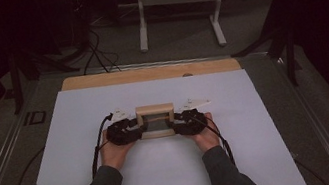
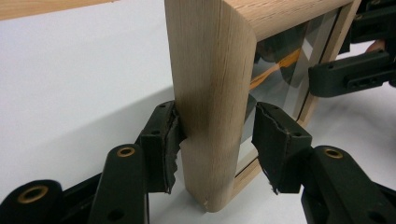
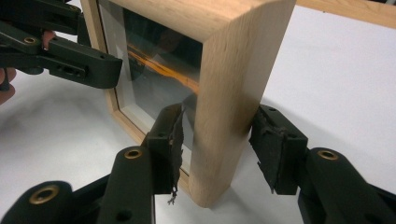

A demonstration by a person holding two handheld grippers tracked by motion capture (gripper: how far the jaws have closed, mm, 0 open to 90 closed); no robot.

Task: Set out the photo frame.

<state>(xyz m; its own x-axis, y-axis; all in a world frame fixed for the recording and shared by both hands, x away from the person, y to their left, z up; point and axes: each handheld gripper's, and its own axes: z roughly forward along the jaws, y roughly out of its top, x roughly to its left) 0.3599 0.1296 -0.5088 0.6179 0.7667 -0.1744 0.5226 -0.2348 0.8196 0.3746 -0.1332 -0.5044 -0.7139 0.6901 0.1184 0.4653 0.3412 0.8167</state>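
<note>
A deep wooden picture frame [image 1: 156, 119] with a glass pane [image 2: 280, 79] stands upright on the white sheet [image 1: 166, 173]. My left gripper [image 1: 138, 127] straddles its left side wall [image 2: 210, 70]. The outer pad [image 2: 170, 144] touches the wood, while the inner pad [image 2: 268, 140] stands a little off it. My right gripper [image 1: 176, 122] straddles the opposite side wall [image 3: 233, 60], its outer pad [image 3: 271, 140] against the wood and its inner pad [image 3: 170, 140] apart from it. Each gripper view shows the other gripper beyond the glass: the right gripper [image 2: 355, 74] and the left gripper [image 3: 70, 65]. An orange strip shows behind the pane [image 3: 154, 70].
The white sheet covers most of a wooden tabletop, whose bare strip [image 1: 149, 73] runs along the far edge. Beyond it stand the white legs of a desk [image 1: 143, 20], and black cables [image 1: 95, 53] lie on the floor. Dark stands flank both sides.
</note>
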